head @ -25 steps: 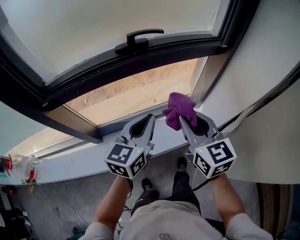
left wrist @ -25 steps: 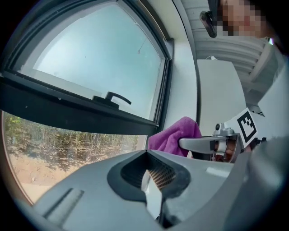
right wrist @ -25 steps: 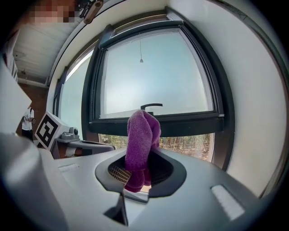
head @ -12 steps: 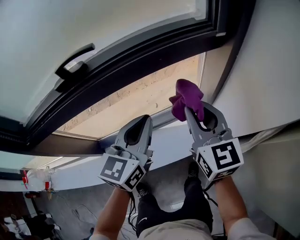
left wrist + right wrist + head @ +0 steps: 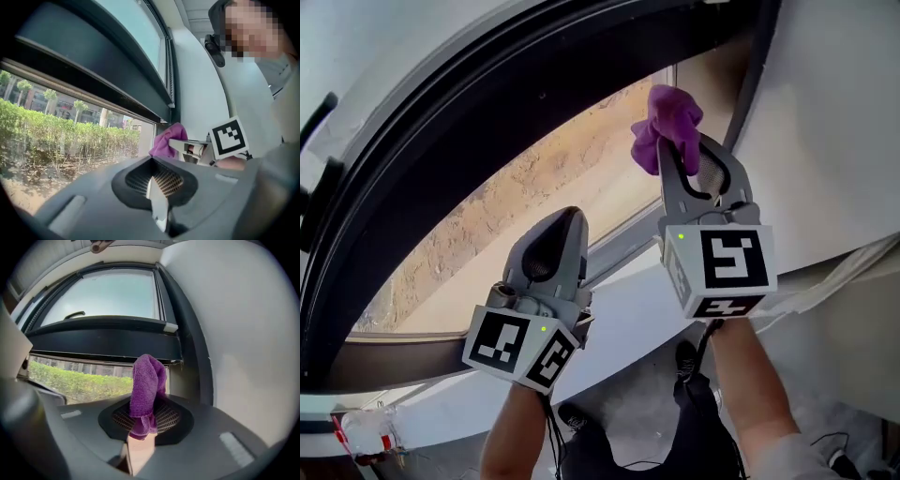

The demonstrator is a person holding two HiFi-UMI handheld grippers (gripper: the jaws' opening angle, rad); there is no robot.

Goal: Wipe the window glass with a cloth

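Plainly, right gripper (image 5: 677, 150) fingers clamp cloth (image 5: 668, 114), tips hidden; left gripper (image 5: 564, 216) fingers together.

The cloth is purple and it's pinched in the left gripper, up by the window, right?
Not quite. The cloth is pinched in the right gripper, not the left one; the right gripper view shows it. The left gripper has its jaws together on nothing. The cloth is purple and up by the window.

No text, number or brand is legible. The white plastic cubes (image 5: 727, 267) bear only black square marker patterns.
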